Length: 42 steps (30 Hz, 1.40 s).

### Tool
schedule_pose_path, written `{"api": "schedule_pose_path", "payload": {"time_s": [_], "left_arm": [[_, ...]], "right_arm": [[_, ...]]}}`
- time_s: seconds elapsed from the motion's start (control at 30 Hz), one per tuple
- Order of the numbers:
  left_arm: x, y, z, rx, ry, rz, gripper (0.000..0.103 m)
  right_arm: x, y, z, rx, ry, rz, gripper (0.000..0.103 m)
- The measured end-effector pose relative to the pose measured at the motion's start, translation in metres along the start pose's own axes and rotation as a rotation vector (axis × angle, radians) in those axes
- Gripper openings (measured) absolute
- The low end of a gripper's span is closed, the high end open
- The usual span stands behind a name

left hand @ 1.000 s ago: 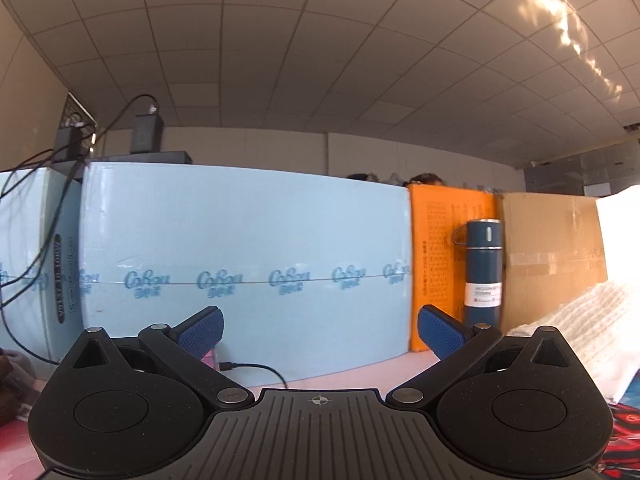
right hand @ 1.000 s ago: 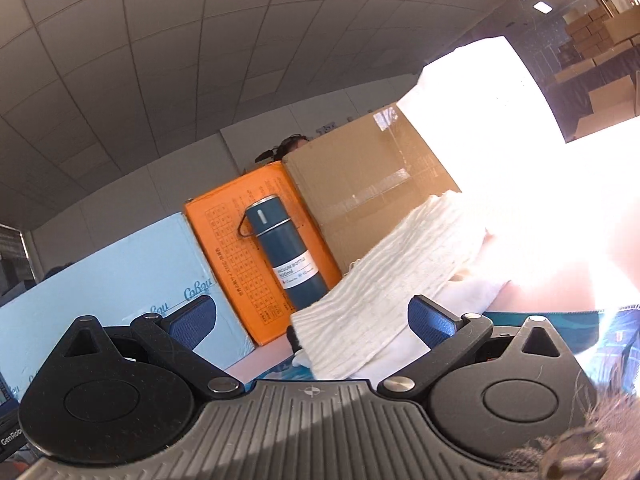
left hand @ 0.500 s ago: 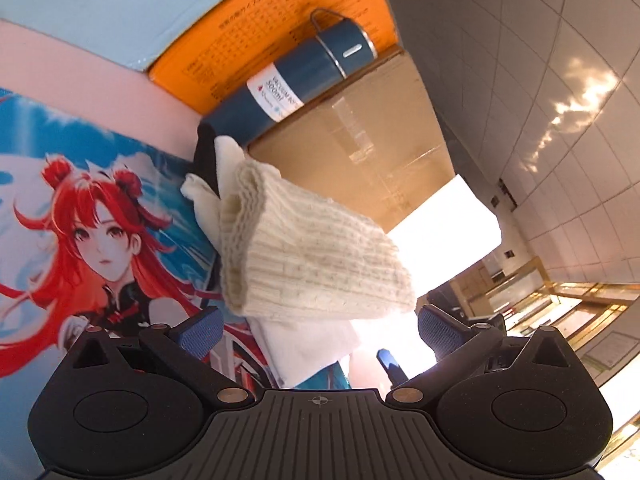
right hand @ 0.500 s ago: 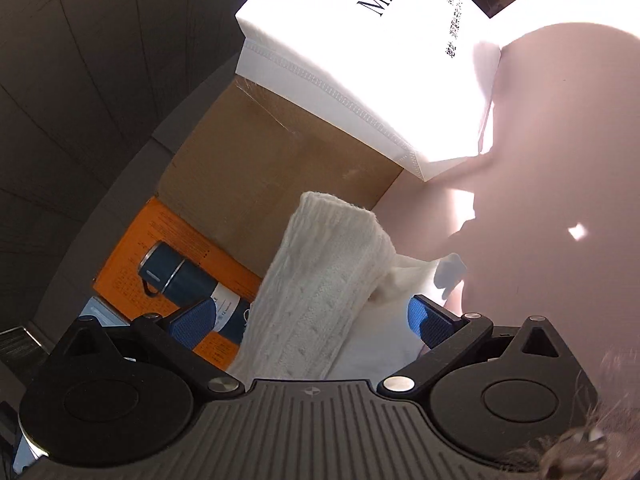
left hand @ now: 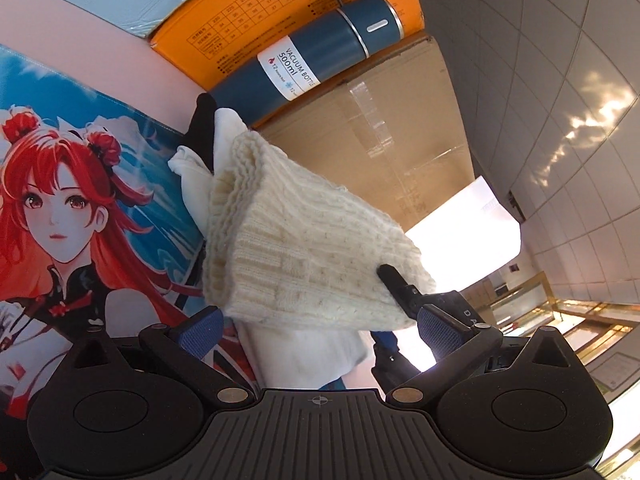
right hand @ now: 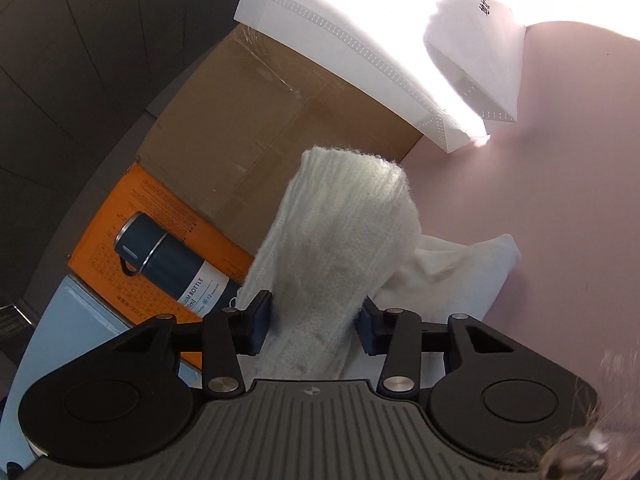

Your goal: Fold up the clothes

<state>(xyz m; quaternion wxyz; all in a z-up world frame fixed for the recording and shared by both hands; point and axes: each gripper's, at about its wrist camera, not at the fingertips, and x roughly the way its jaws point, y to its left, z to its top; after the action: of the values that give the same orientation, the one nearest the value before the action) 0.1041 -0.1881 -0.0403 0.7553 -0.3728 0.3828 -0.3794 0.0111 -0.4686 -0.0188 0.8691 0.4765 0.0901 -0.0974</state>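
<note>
A folded cream knitted sweater (left hand: 304, 248) lies on top of a pile with a white garment (left hand: 304, 360) and a black one (left hand: 202, 128) under it. My left gripper (left hand: 320, 330) is open, its blue pads on either side of the sweater's near edge without touching it. In the right wrist view the same sweater (right hand: 340, 240) runs between the jaws of my right gripper (right hand: 312, 320), which has closed in on it and presses it from both sides. The white garment (right hand: 452, 272) spreads to the right. A finger of the right gripper (left hand: 400, 288) rests against the sweater in the left wrist view.
An anime-print mat (left hand: 72, 208) covers the pink table (right hand: 540, 200). A blue vacuum bottle (left hand: 304, 56), an orange box (left hand: 248, 20), a cardboard box (left hand: 384, 136) and a white paper bag (right hand: 360, 40) stand behind the clothes.
Both grippers tilted down from the ceiling and wall toward the clothes pile and moved in close. The right gripper's jaws narrowed from wide open onto the knitted sweater.
</note>
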Motion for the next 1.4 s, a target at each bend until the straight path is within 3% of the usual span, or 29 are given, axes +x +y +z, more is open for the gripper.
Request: {"api": "schedule_pose_path", "payload": {"time_s": [0.2, 0.33, 0.4, 0.5, 0.57, 0.7, 0.77, 0.83, 0.87, 0.97, 1.03, 1.1, 1.27, 1.4], "left_arm": [[-0.003, 0.009, 0.003, -0.066, -0.037, -0.047, 0.103], [-0.007, 0.014, 0.003, -0.103, -0.061, -0.083, 0.103], [-0.015, 0.015, 0.001, -0.123, -0.114, -0.089, 0.103], [-0.030, 0.014, -0.001, -0.119, -0.202, -0.064, 0.080], [-0.036, 0.015, -0.001, -0.115, -0.216, -0.037, 0.053], [-0.043, 0.022, -0.004, -0.101, -0.176, -0.013, 0.036], [-0.049, 0.022, -0.007, -0.072, -0.155, -0.007, 0.030], [-0.055, 0.024, -0.011, -0.054, -0.130, -0.001, 0.024], [-0.059, 0.024, -0.014, -0.038, -0.123, 0.000, 0.022], [-0.076, 0.021, -0.022, 0.017, -0.117, 0.008, 0.019], [-0.092, 0.020, -0.026, 0.051, -0.135, 0.021, 0.018], [-0.110, 0.020, -0.026, 0.077, -0.163, 0.035, 0.018], [-0.173, 0.026, -0.021, 0.128, -0.262, 0.073, 0.018], [-0.233, 0.033, -0.025, 0.165, -0.385, 0.131, 0.018]], "right_arm": [[-0.022, -0.016, -0.004, 0.292, 0.125, 0.225, 0.023], [-0.035, -0.005, -0.022, 0.293, 0.167, 0.341, 0.019], [-0.041, 0.002, -0.030, 0.271, 0.176, 0.385, 0.019], [-0.050, 0.016, -0.040, 0.207, 0.190, 0.392, 0.019], [-0.054, 0.019, -0.046, 0.191, 0.196, 0.369, 0.019], [-0.066, 0.021, -0.057, 0.186, 0.185, 0.298, 0.018], [-0.072, 0.022, -0.062, 0.183, 0.179, 0.261, 0.026], [-0.077, 0.022, -0.068, 0.181, 0.173, 0.225, 0.074], [-0.080, 0.023, -0.071, 0.180, 0.170, 0.207, 0.075], [-0.089, 0.024, -0.079, 0.176, 0.161, 0.153, 0.068], [-0.090, 0.033, -0.087, 0.125, 0.157, 0.124, 0.030], [-0.091, 0.035, -0.098, 0.083, 0.164, 0.138, 0.022], [-0.092, 0.061, -0.139, 0.018, 0.223, 0.252, 0.019], [-0.073, 0.096, -0.172, 0.004, 0.337, 0.384, 0.019]]}}
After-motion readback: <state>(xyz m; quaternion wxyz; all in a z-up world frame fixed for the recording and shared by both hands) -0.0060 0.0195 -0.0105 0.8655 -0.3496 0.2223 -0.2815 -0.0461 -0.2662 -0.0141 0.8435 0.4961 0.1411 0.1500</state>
